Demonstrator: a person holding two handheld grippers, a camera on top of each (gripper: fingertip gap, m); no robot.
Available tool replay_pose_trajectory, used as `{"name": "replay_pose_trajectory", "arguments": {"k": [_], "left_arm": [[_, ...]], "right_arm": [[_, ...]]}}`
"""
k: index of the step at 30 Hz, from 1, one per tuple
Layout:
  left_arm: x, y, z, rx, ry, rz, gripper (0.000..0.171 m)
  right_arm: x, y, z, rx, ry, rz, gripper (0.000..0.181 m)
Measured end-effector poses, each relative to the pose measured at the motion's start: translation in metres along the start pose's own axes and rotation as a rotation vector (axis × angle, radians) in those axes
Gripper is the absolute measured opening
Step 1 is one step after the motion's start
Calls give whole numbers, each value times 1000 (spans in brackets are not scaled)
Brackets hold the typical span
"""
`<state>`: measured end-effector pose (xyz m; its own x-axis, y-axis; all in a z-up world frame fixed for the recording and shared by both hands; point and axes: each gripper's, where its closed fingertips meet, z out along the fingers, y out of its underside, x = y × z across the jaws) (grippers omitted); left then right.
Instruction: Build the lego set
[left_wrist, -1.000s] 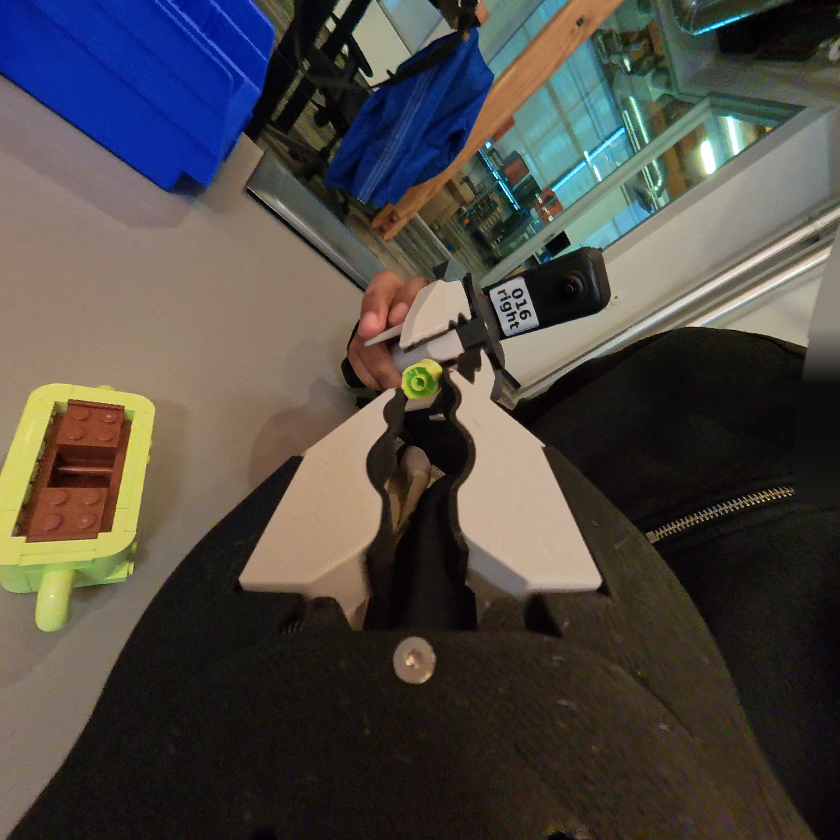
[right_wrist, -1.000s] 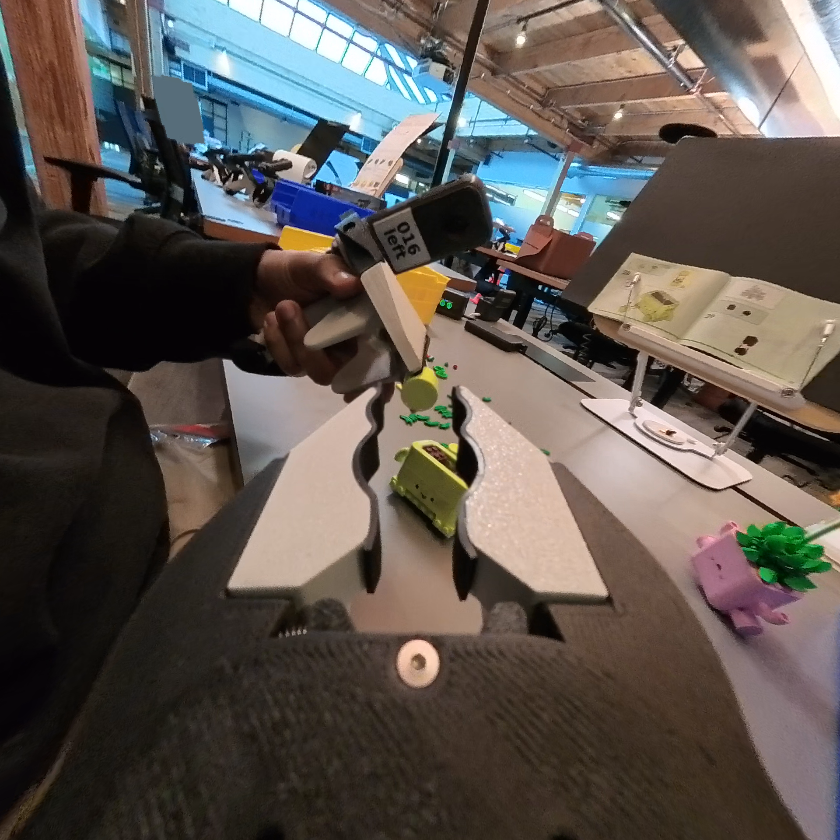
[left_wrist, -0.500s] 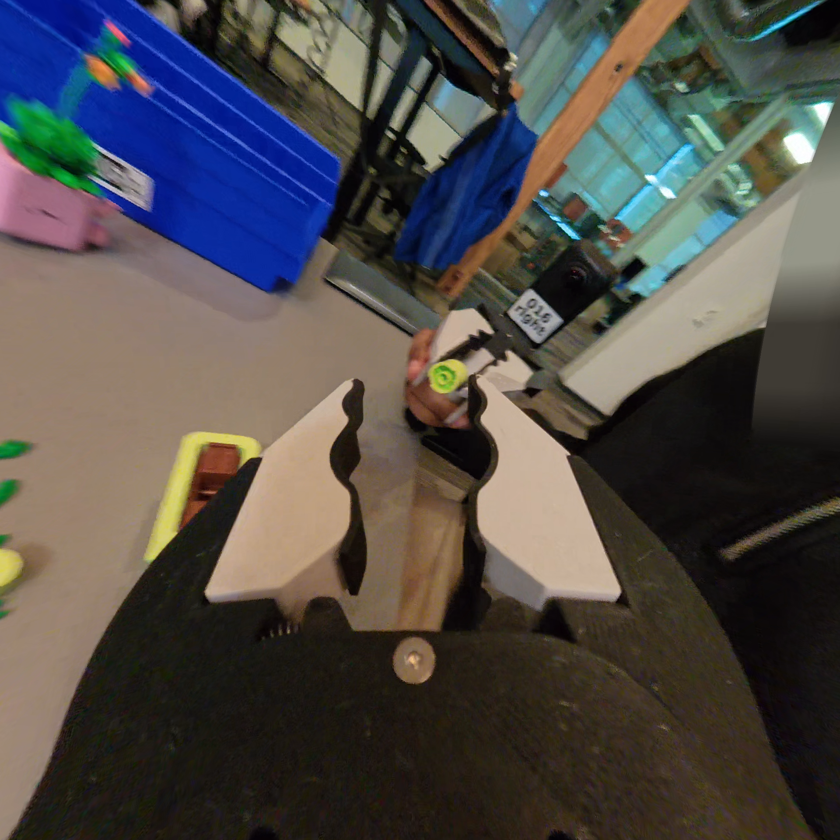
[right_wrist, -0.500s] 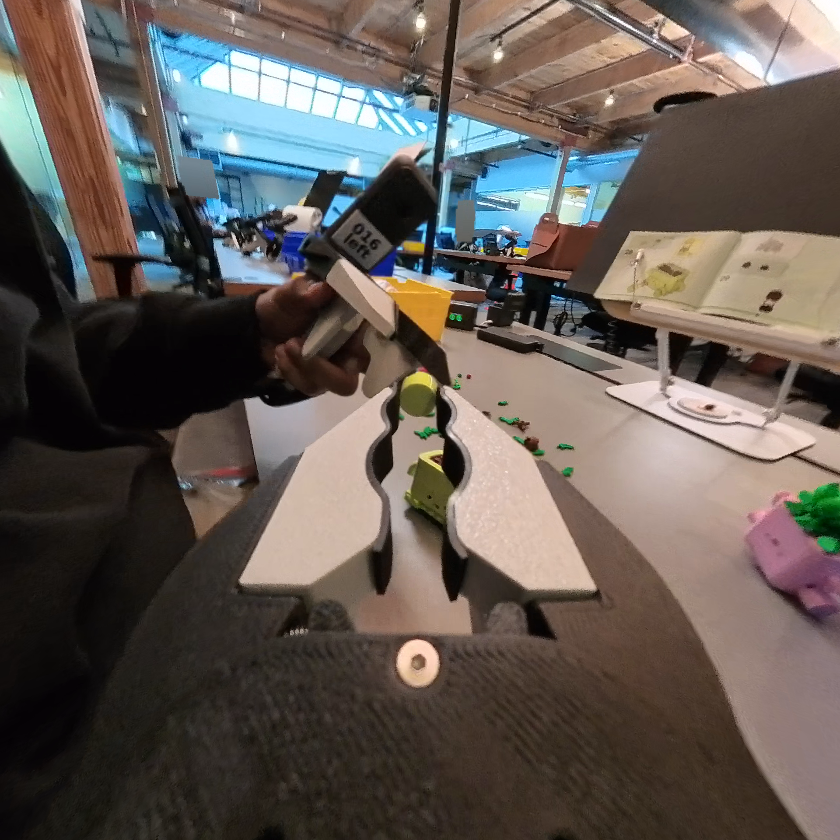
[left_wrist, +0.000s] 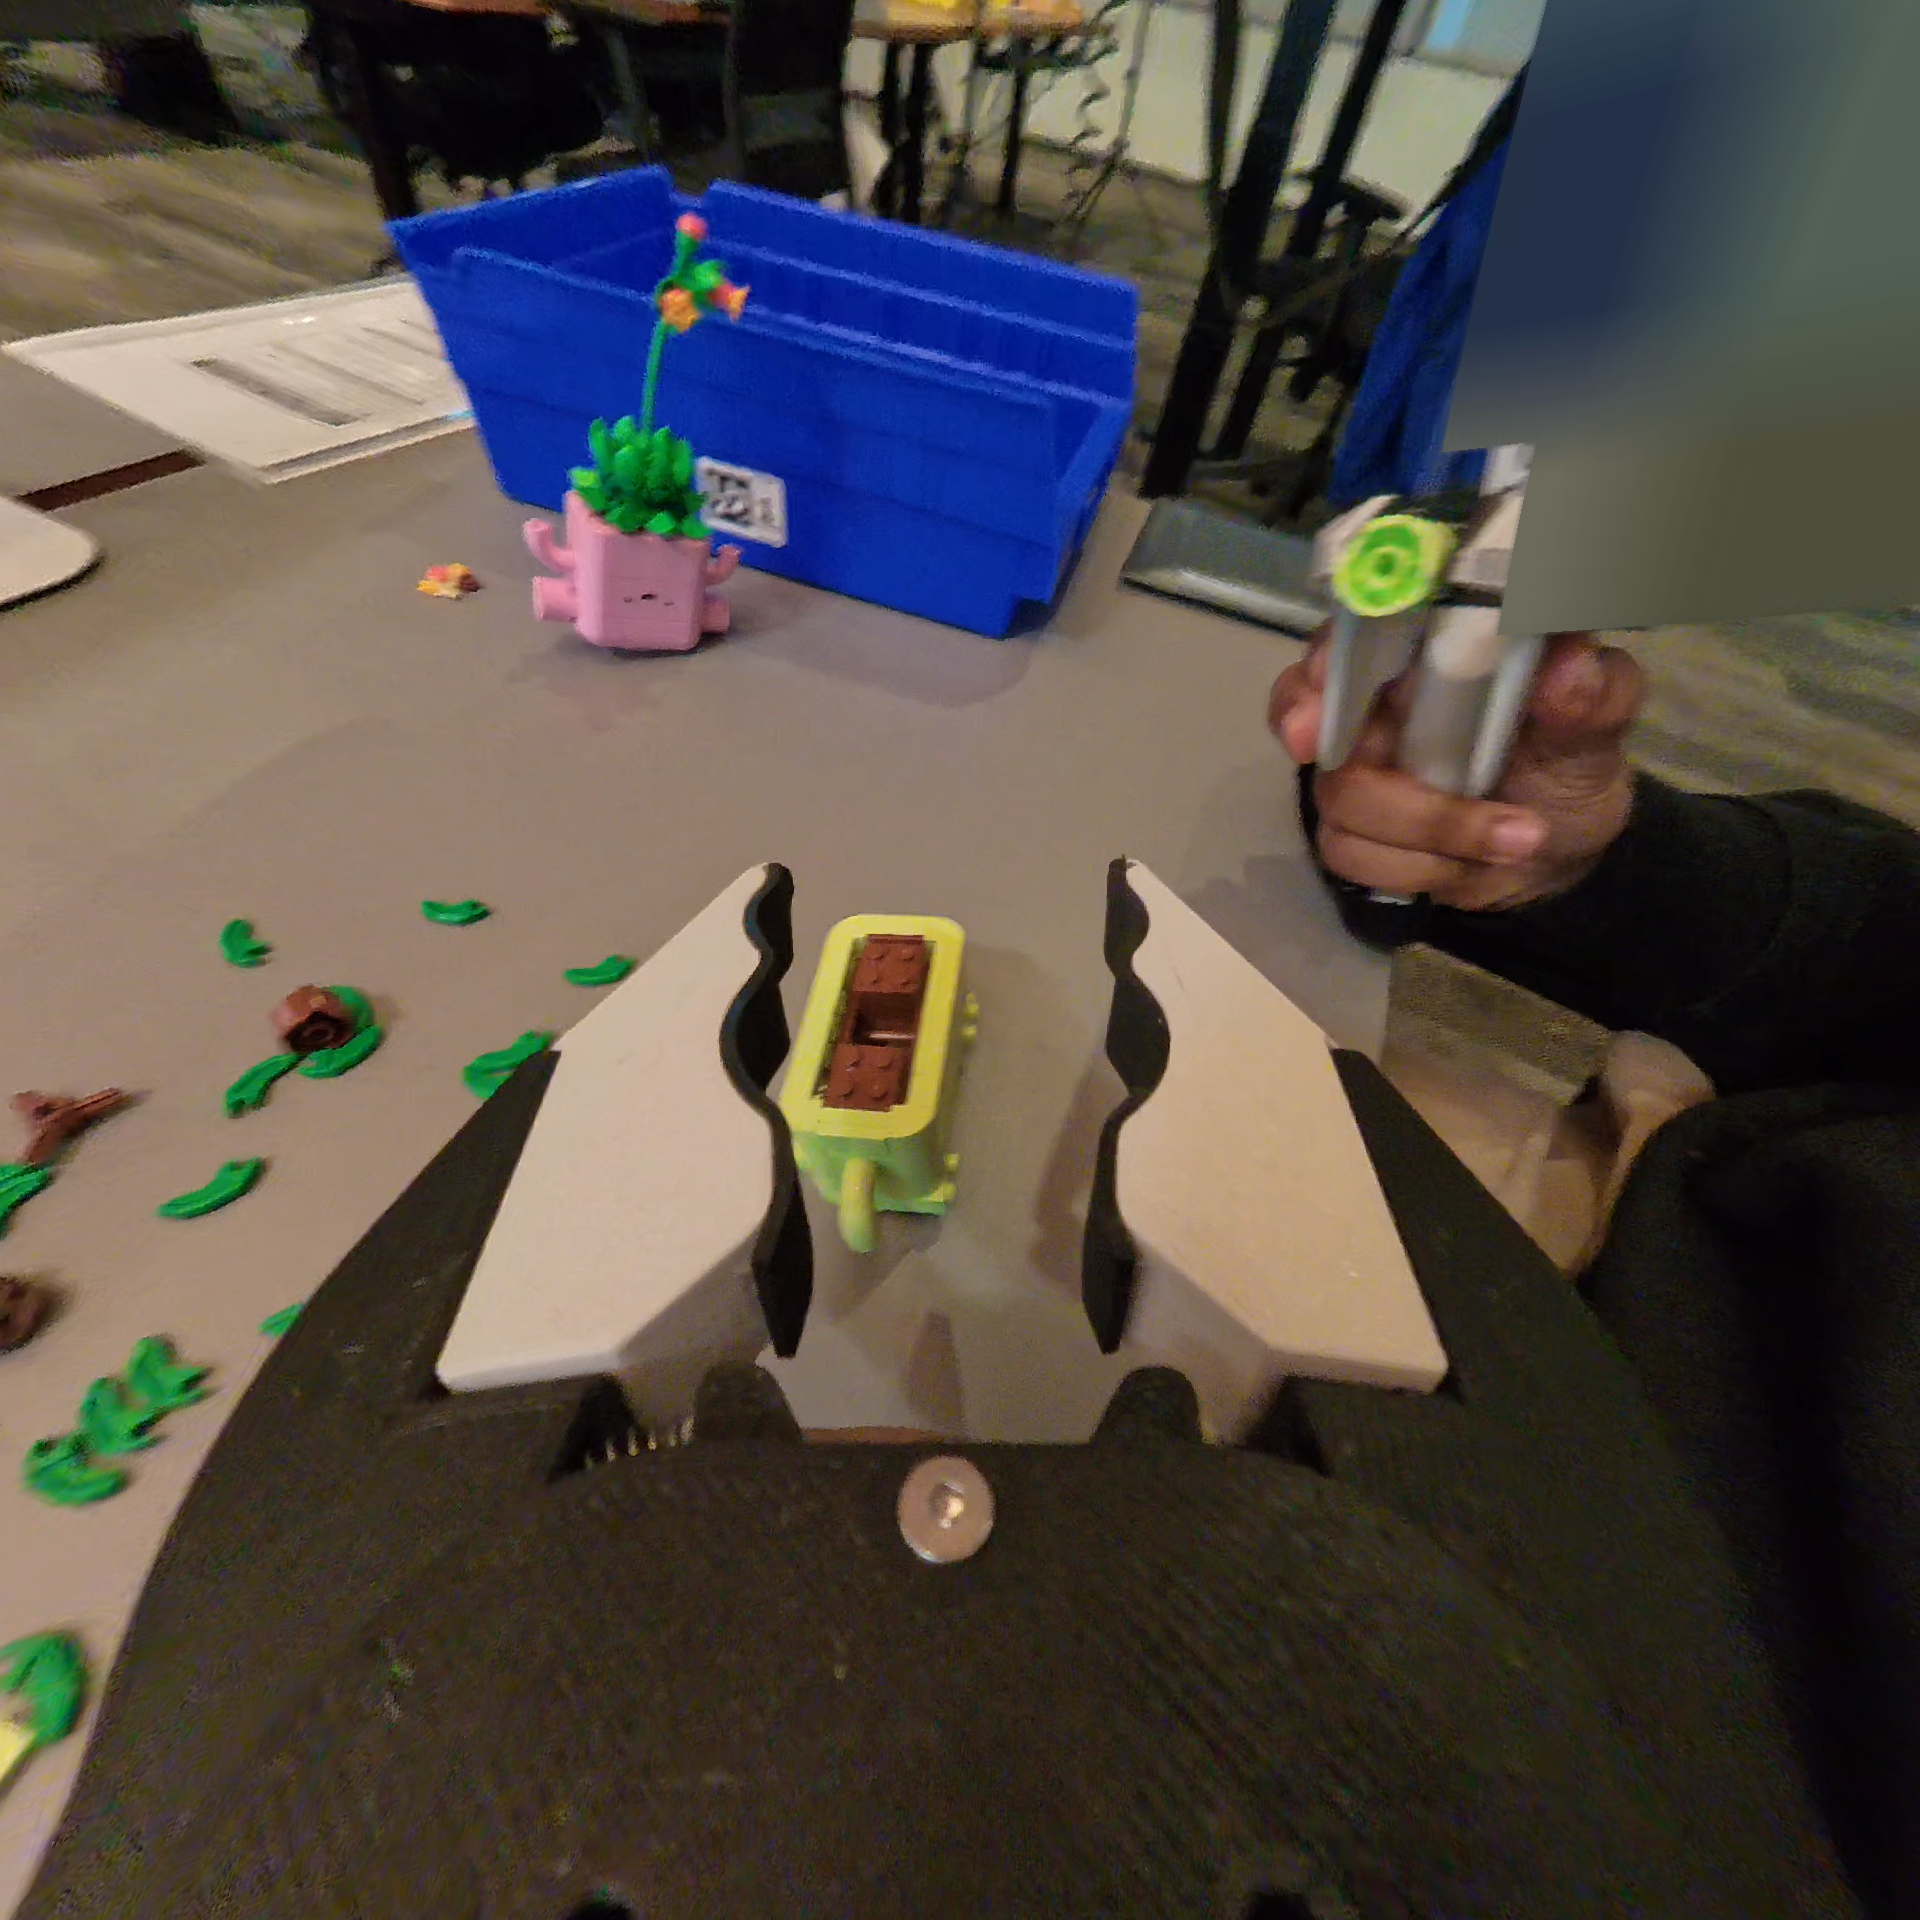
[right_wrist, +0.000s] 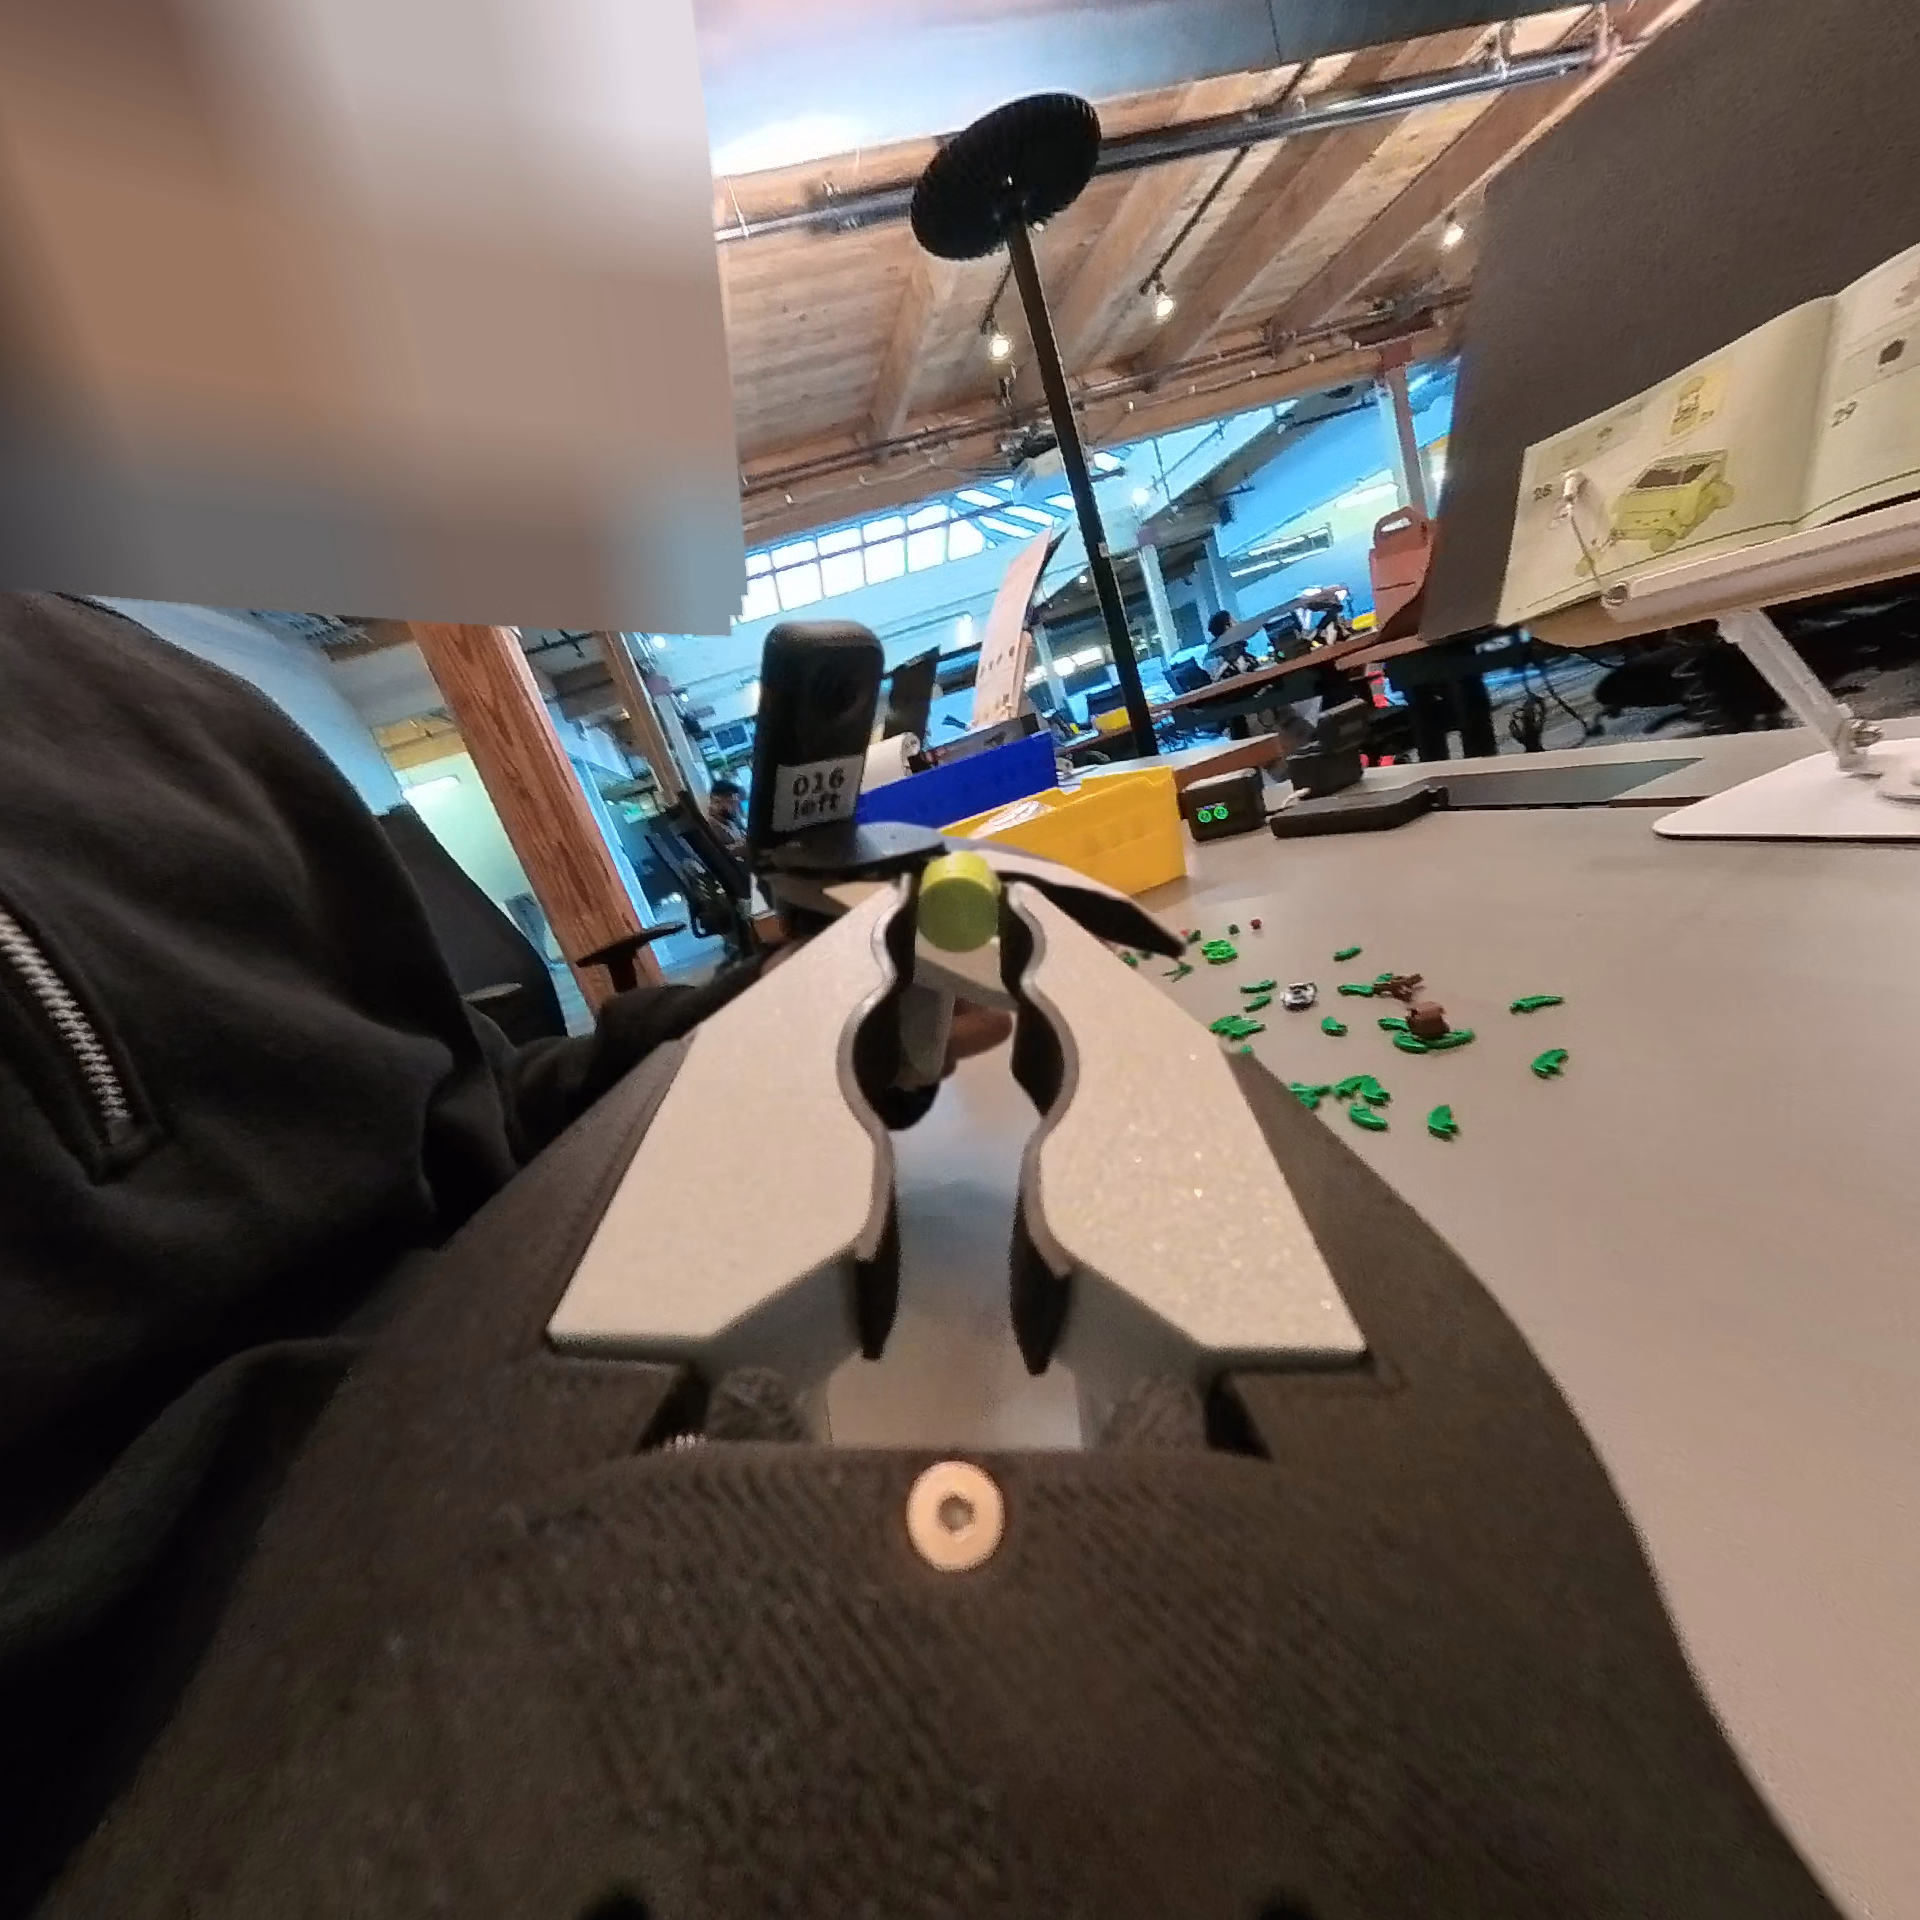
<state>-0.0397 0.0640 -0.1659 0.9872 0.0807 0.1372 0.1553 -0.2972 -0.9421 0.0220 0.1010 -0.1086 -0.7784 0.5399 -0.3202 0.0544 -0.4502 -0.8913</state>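
Note:
A lime pot with brown bricks inside lies on the grey table. My left gripper is open wide and empty, with its fingers on either side of the pot and above it. My right gripper is shut on a small lime round piece and holds it in the air off to the right. The piece also shows in the left wrist view, above the hand that holds that gripper. The left gripper's camera shows behind the piece.
Several green leaf pieces and brown bits lie scattered at the left. A pink pot with a plant stands before a blue bin. An instruction booklet rests on a stand; a yellow bin is beyond.
My left gripper let go of the lime round piece, opened wide and swung down over the lime pot. My right gripper shut on the piece and carried it away.

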Motion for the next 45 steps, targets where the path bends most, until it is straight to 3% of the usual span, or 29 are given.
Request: {"name": "replay_pose_trajectory", "arguments": {"k": [5,18,28,45], "left_arm": [[13,-11,-7,165,115,-77,62],[-4,2,-6,128,59,-93,68],[-19,19,-10,20,1,-82,72],[-26,28,-8,3,1,-117,72]], "right_arm": [[12,24,5,-151,100,-156,14],[10,29,10,-168,97,-168,14],[8,32,12,-185,107,-204,14],[9,32,12,-187,109,-208,14]]}}
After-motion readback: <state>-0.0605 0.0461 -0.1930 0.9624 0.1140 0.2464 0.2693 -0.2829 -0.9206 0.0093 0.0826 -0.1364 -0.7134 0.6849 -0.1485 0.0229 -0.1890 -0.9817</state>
